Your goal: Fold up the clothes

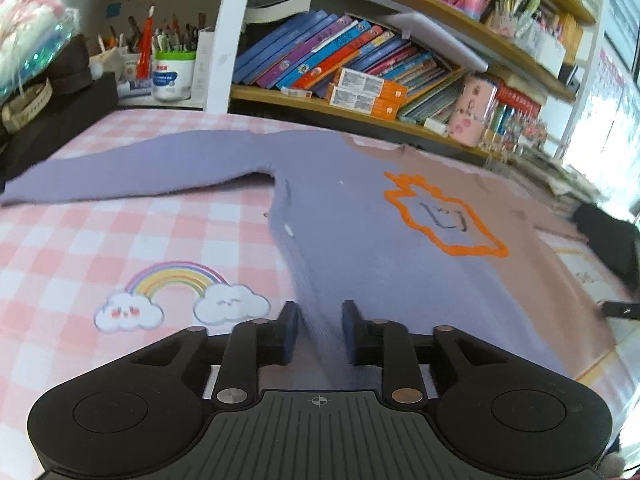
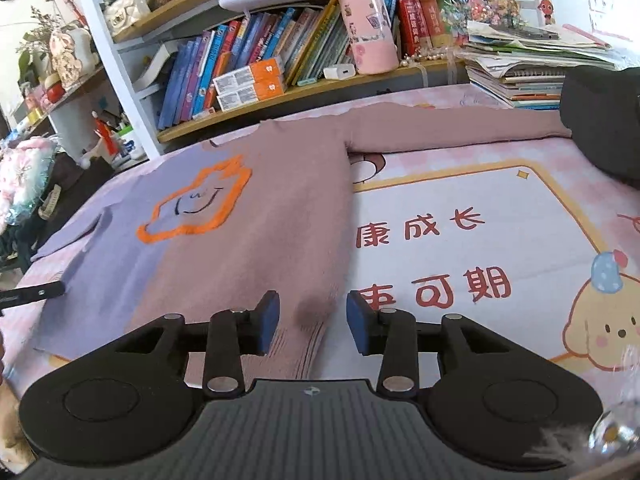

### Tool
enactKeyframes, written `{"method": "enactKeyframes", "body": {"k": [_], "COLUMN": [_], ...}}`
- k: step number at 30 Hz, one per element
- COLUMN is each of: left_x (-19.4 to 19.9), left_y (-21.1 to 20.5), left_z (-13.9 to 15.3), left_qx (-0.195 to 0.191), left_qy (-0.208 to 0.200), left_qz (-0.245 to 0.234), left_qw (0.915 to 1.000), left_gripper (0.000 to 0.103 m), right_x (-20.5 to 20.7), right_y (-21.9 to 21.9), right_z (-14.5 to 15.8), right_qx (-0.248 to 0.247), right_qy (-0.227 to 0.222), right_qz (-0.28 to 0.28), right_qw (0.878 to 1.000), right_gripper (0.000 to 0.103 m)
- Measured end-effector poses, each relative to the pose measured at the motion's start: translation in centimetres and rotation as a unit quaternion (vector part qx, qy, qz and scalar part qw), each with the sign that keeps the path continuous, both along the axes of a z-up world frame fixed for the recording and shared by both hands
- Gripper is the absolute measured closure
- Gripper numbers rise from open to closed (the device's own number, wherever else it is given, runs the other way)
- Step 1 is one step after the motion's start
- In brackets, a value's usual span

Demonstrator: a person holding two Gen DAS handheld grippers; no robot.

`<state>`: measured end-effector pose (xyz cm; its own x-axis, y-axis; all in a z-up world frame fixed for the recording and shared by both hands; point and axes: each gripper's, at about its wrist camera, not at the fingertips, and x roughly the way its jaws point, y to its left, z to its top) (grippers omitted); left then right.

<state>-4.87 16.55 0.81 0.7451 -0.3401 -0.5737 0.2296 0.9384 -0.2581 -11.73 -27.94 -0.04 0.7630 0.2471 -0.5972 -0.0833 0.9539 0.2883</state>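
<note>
On pink-check tablecloth [image 1: 80, 240], near edge: sweater [image 1: 360, 220], lilac/mauve halves, lies flat, both sleeves out, hem twd grippers. No fold made yet; all folds left. L gripper [image 1: 320, 330] & R gripper [image 2: 308, 322]: jaws apart, straddling hem, pads not pressing.
</note>
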Motion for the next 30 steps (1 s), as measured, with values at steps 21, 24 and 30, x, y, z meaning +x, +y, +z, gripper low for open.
{"method": "enactKeyframes", "body": {"k": [21, 24, 30], "left_x": [0.6, 0.2, -0.1], "left_y": [-0.6, -1.0, -0.9], "left_z": [0.0, 0.1, 0.0], "left_qx": [0.020, 0.033, 0.028], "left_qy": [0.001, -0.002, -0.006], "left_qz": [0.011, 0.012, 0.012], "left_qw": [0.9997, 0.9994, 0.9995], "left_gripper": [0.096, 0.094, 0.098], "right_x": [-0.3, -0.2, -0.1], "right_y": [2.1, 2.1, 2.1], "right_z": [-0.7, -0.7, -0.8], "right_qx": [-0.072, -0.072, -0.070], "right_qy": [-0.018, -0.018, -0.022], "right_qz": [0.025, 0.024, 0.019], "right_qw": [0.997, 0.997, 0.997], "right_gripper": [0.094, 0.093, 0.093]}}
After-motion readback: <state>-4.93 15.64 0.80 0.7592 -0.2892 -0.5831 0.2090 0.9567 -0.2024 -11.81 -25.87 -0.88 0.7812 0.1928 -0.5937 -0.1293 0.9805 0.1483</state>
